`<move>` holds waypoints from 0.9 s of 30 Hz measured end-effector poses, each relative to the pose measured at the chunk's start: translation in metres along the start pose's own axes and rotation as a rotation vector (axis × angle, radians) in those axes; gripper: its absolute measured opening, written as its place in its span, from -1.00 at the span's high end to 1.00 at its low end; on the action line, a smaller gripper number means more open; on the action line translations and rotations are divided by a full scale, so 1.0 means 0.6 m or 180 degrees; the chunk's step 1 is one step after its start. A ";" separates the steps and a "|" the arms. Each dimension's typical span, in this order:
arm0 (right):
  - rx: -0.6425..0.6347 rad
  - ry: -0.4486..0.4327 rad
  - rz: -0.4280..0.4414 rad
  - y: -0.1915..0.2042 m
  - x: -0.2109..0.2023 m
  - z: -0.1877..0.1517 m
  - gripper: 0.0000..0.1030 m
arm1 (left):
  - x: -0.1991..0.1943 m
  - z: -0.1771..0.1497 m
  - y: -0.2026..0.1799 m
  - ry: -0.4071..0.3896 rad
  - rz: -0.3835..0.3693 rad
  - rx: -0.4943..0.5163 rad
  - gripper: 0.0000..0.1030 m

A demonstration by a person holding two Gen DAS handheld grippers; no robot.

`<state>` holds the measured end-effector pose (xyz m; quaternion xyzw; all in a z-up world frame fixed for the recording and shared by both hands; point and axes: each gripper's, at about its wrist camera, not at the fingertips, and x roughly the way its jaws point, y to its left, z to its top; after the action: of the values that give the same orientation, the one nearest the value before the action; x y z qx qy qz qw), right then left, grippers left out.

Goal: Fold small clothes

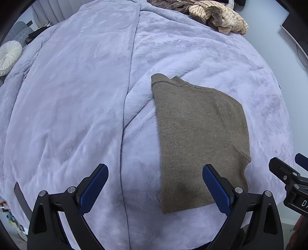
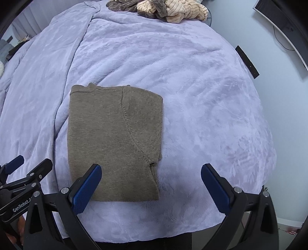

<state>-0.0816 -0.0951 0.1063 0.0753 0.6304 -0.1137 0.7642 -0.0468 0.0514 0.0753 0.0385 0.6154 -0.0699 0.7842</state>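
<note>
A small brown knit garment [image 1: 198,138] lies folded into a rough rectangle on the lilac plush blanket [image 1: 77,96]; it also shows in the right wrist view [image 2: 113,142]. My left gripper [image 1: 155,184] is open and empty, hovering over the garment's near left edge. My right gripper [image 2: 151,184] is open and empty, over the garment's near right corner. Each gripper shows at the edge of the other's view, the right one [image 1: 288,173] and the left one [image 2: 25,167].
A pile of beige striped and brown clothes [image 1: 211,13] lies at the bed's far end, also in the right wrist view [image 2: 167,9]. A white round cushion [image 1: 8,56] sits far left. The bed's right edge drops to a pale floor [image 2: 284,96].
</note>
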 end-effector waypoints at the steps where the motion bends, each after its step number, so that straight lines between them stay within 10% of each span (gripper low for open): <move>1: -0.0022 -0.0001 0.0010 0.000 0.001 0.001 -0.99 | 0.000 -0.001 -0.001 -0.0003 0.0010 -0.0005 -0.91; 27: -0.0003 0.0118 0.0221 -0.008 0.041 0.017 -0.99 | 0.023 0.009 0.004 0.0132 0.0150 -0.0008 -0.91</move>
<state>-0.0687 -0.1043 0.0842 0.0989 0.6415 -0.0854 0.7559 -0.0380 0.0521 0.0631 0.0534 0.6305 -0.0498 0.7727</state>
